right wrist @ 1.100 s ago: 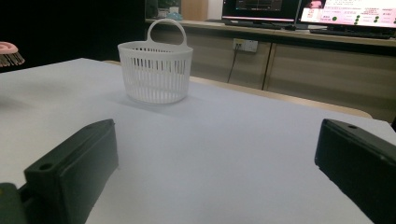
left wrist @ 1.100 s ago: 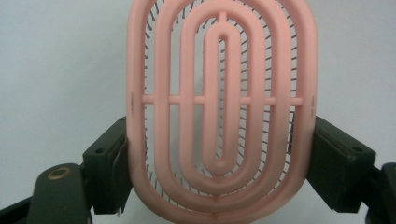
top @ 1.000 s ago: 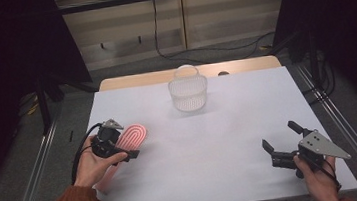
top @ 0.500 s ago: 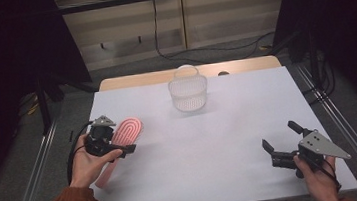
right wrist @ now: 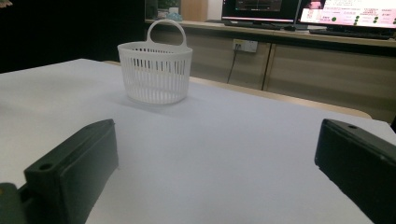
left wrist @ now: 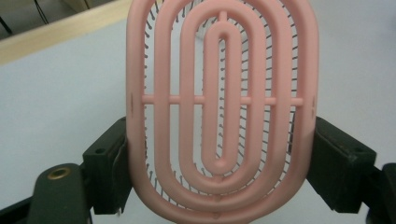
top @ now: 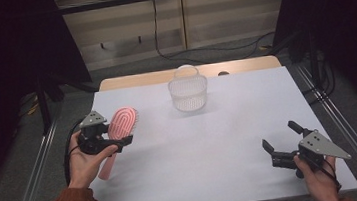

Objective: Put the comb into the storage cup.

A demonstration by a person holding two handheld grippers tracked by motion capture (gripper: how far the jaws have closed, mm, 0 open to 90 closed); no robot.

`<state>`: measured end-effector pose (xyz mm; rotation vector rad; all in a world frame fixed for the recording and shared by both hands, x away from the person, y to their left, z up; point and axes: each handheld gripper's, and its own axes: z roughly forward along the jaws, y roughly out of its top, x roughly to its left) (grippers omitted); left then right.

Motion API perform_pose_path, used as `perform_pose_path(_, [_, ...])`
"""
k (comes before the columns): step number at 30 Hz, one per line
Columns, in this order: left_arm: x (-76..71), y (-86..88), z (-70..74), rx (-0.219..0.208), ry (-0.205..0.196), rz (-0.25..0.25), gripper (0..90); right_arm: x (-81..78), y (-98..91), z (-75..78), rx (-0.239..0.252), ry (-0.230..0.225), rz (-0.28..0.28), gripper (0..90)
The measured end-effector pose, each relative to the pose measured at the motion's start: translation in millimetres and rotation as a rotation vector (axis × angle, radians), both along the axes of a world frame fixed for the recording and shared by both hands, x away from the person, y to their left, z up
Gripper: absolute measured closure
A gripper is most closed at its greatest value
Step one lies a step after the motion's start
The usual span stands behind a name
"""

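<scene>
Left tongs (top: 120,143) pinch pink hairbrush (top: 118,128) across its head, raised off white surface (top: 221,141), probably bound for basket (top: 189,93); right tongs (top: 281,142) spread, idle, holding nothing

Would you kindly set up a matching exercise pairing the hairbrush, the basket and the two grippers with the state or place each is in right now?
Things:
1. pink hairbrush
2. white basket
3. left gripper
4. right gripper

States or places:
A. jaws open, nothing between them
B. standing upright at the far side of the table
C. shut on the brush head
D. clamped by its head, lifted at the table's left

Pairs: 1-D, 2-B, 3-C, 4-A
</scene>
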<state>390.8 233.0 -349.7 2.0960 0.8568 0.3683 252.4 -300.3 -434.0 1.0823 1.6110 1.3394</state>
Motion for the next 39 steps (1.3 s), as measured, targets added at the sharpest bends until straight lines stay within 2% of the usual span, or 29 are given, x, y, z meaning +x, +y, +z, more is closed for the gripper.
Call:
perform_pose_path(2, [-1.0, 0.9, 1.5, -0.015, -0.016, 0.01, 19.9, 0.1, -0.1, -0.1, 0.0, 0.001, 0.0, 0.0])
perform_pose_path(4, [-2.0, 2.2, 3.0, -0.024, -0.048, 0.013, 19.9, 0.1, 0.1, -0.1, 0.0, 0.002, -0.001, 0.0])
perform_pose_path(5, [-2.7, 2.0, 3.1, -0.034, -0.05, 0.013, 19.9, 0.0, 0.2, -0.1, 0.001, 0.003, 0.0, 0.0])
perform_pose_path(6, [-3.6, 2.3, 3.6, -0.041, -0.07, 0.016, 19.9, 0.0, 0.3, -0.1, 0.001, 0.003, 0.0, 0.0])
perform_pose_path(10, [-3.8, 2.5, 4.7, -0.059, -0.082, 0.011, 19.9, 0.0, -0.2, 0.0, 0.001, 0.0, 0.0, 0.0])
perform_pose_path(11, [-4.8, 2.7, 5.2, -0.068, -0.101, 0.019, 19.8, 0.0, -0.1, 0.0, 0.002, 0.0, 0.001, 0.0])
perform_pose_path(22, [-7.5, 2.8, 7.9, -0.125, -0.189, 0.076, 19.8, 0.0, 0.0, 0.0, 0.001, 0.001, 0.001, 0.0])
perform_pose_path(26, [-6.6, 0.9, 8.1, -0.134, -0.21, 0.066, 19.8, 0.1, 0.0, 0.0, 0.003, -0.001, 0.002, 0.0])
perform_pose_path(30, [-6.9, -3.4, 9.0, -0.153, -0.248, 0.061, 19.8, 0.0, 0.0, 0.0, 0.003, -0.001, 0.001, 0.0])
perform_pose_path(37, [-3.7, -10.0, 18.3, -0.199, -0.256, 0.065, 19.8, 0.1, -0.2, 0.0, 0.002, -0.001, 0.001, 0.0])
perform_pose_path(39, [-2.4, -12.0, 22.3, -0.194, -0.275, 0.068, 19.8, 0.1, 0.0, -0.1, 0.001, 0.0, 0.001, 0.0])
